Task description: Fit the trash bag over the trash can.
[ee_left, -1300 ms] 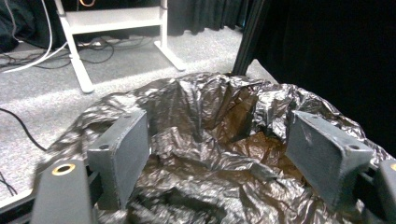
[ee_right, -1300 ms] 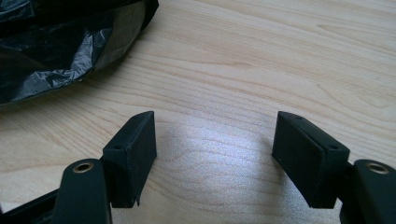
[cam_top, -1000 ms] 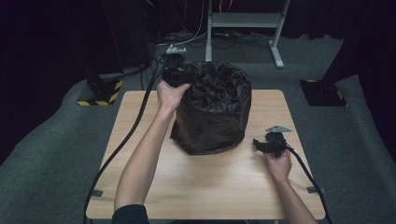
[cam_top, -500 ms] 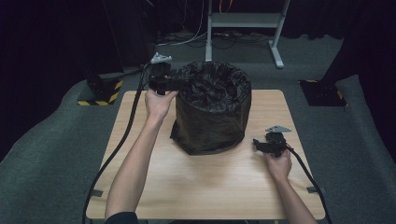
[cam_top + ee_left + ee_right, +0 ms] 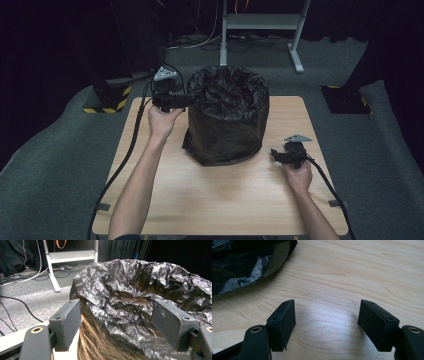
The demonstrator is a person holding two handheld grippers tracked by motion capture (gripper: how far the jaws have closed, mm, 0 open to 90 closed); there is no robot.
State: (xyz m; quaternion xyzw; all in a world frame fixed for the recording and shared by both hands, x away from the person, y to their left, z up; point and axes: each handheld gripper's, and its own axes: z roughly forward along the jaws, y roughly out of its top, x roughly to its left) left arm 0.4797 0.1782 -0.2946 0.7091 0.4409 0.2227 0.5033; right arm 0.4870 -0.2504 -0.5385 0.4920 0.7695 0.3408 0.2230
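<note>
A round bin lined with a crinkled black plastic bag (image 5: 227, 117) stands on the middle of the wooden table (image 5: 210, 200). My left gripper (image 5: 187, 98) is level at the bin's upper left rim, pointing right at it. In the left gripper view its jaws (image 5: 117, 322) stand wide apart, with the bag's rim (image 5: 130, 285) just ahead of them and no pad pressing on it. To the right of the bin my right gripper (image 5: 274, 155) rests low on the table. Its jaws (image 5: 327, 320) are open over bare wood (image 5: 352, 272), and the bag's foot (image 5: 239, 267) lies ahead to the left.
A thick cable (image 5: 127, 150) trails from the left gripper over the table's left edge. Behind the table a white metal frame (image 5: 260, 22) stands on grey carpet. A yellow-and-black striped base (image 5: 105, 102) sits on the floor at the left, a dark box (image 5: 345, 97) at the right.
My left hand has come off the top of the bin's rim and moved left and a little down to its left side. The right gripper has stayed still.
</note>
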